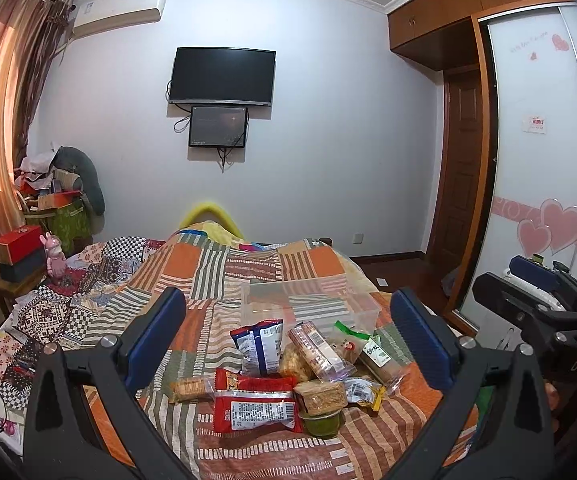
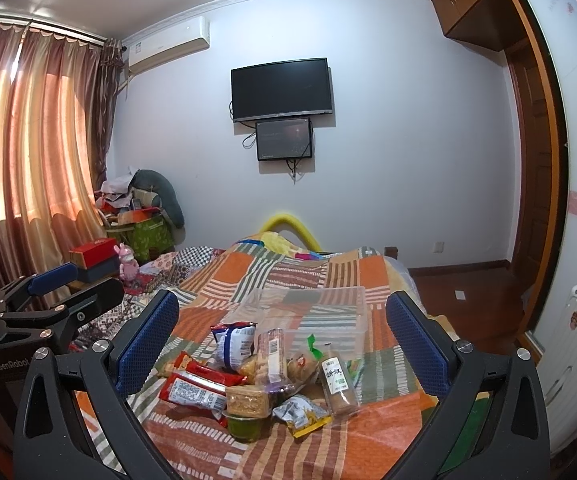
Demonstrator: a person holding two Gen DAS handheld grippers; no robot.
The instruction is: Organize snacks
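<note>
Both grippers are hovering above the near end of the bed [image 1: 248, 264], each with its jaws spread wide and released, gripping nothing and touching nothing. Between the blue pads of the left gripper [image 1: 288, 340] a heap of snacks [image 1: 288, 372] is lying on the patchwork bedspread, toward the near edge of the bed. Nearest in the heap, a green jelly cup [image 1: 321, 423] is standing upright, touching a red packet [image 1: 254, 404] whose long axis is running across the bed, white label facing up. Behind them a blue and white bag [image 1: 260, 346] is leaning upright, and a clear sleeve of biscuits [image 1: 315, 350] is pointing away toward the far end. A brown roll [image 2: 338, 382] with a green label in Chinese characters is lying lengthwise along the bed. A clear plastic box [image 1: 310, 300] is sitting just beyond the heap. The right gripper [image 2: 282, 340] is framing the same heap; the bodies are reading "DAS" and "GenRobot".
</note>
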